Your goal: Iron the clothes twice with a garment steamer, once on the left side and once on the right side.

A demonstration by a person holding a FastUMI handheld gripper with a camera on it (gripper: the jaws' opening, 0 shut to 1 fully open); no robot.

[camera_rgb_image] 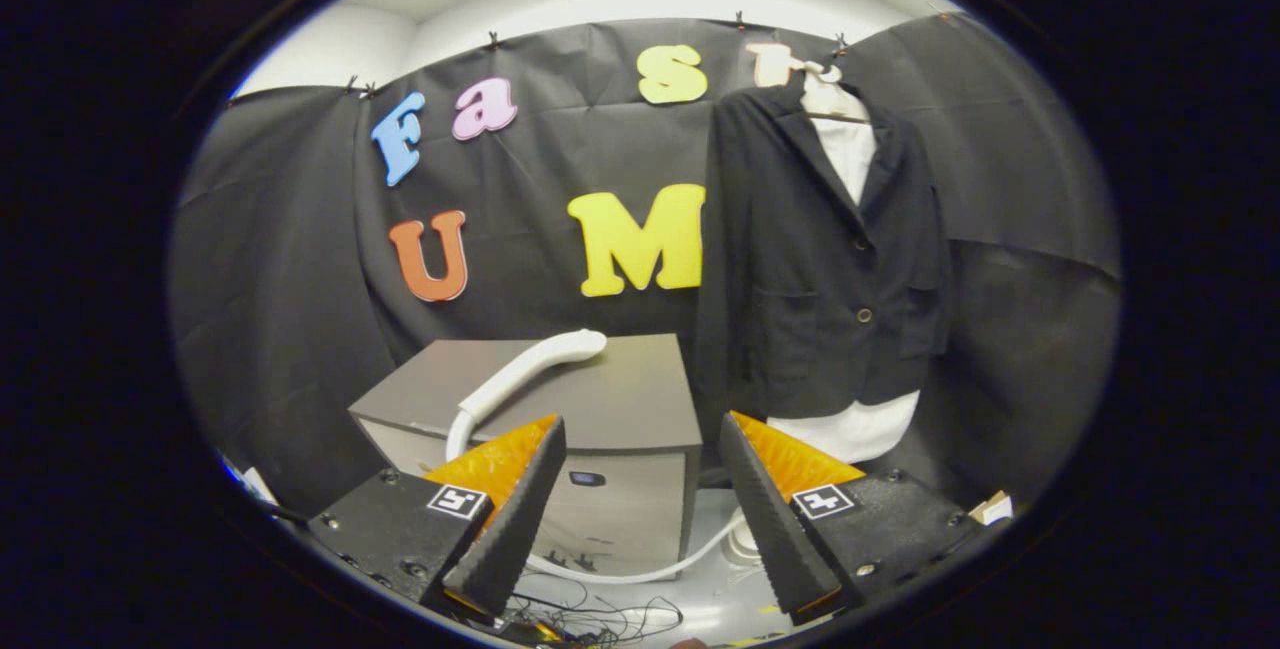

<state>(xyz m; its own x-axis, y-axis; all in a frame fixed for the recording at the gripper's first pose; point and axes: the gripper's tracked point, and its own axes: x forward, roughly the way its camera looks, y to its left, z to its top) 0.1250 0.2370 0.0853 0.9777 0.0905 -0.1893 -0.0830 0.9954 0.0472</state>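
- Hand-held gripper (640, 449) spread wide, both fingers apart and pinching nothing, pointing forward and slightly down toward a grey box.
- Left finger (510, 519) and right finger (770, 519) angled inward toward each other at the tips, with a clear gap between.
- Just beyond the fingertips, a grey box-shaped cabinet (610, 399) with a flat top and a small dark panel on its front face.
- Lying on that top, a white steamer handle (535, 364), stretched diagonally, head end toward the back wall, not touched by either finger.
- From the handle's near end, a white hose (640, 569) curving down the cabinet's left front edge, then running along the floor below and across to the right, behind the right finger.
- Beyond and to the right of the right finger, a dark jacket (820, 259) hanging upright on a hanger against the black cloth wall, buttoned, with a white shirt (850, 154) visible at the collar and again below the hem.
- Jacket well apart from the gripper, beside the cabinet's right edge.
- Thin dark cables (590, 614) tangled on the pale floor between and below the fingers.
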